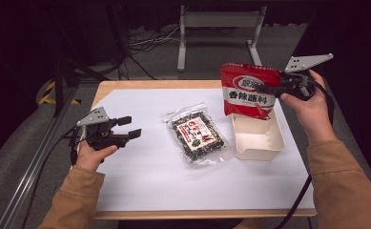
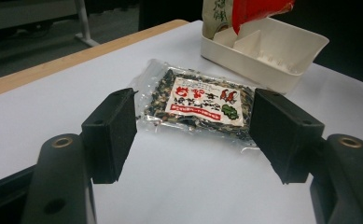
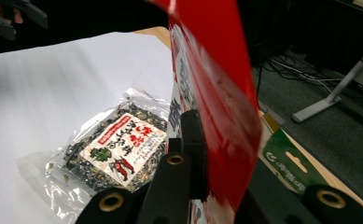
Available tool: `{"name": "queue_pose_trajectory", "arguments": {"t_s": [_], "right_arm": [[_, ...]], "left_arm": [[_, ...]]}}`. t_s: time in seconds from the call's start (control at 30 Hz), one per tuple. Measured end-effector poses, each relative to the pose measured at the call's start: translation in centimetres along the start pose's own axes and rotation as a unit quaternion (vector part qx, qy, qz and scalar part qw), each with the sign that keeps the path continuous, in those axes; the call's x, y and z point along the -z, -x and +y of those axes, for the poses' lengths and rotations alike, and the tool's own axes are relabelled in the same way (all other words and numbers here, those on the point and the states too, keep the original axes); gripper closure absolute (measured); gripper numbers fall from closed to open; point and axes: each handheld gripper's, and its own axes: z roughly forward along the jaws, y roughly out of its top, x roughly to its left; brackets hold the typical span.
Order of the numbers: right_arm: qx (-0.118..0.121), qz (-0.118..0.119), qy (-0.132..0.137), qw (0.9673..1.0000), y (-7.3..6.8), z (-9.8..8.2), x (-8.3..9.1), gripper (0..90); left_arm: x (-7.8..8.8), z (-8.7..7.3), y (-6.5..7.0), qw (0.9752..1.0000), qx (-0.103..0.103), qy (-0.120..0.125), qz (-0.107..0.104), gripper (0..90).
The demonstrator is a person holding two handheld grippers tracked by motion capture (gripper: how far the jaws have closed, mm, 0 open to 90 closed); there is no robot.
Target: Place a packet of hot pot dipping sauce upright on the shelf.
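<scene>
Right claw [image 1: 269, 89] clamps red packet [image 1: 248, 90] upright over white tray [image 1: 259, 140].

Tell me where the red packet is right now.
In the high view the red packet hangs at the table's far right, clamped by the right gripper, its lower edge over the white tray, right of the clear spice bag.
</scene>
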Motion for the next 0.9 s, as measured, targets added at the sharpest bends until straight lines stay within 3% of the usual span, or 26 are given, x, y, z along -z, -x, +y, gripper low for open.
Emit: {"name": "queue_pose_trajectory", "arguments": {"t_s": [0.67,0.9], "right_arm": [[-0.011,-0.028,-0.019,0.9994,2.8,-2.1,0.3,89.3],[-0.017,-0.027,-0.025,0.9992,3.6,-2.8,-0.1,89.2]], "left_arm": [[0.4,-1.0,-0.3,0.9998,0.017,-0.001,0.012,31.6],[0.3,-0.9,-0.3,0.9999,0.011,-0.004,0.012,31.5]]}}
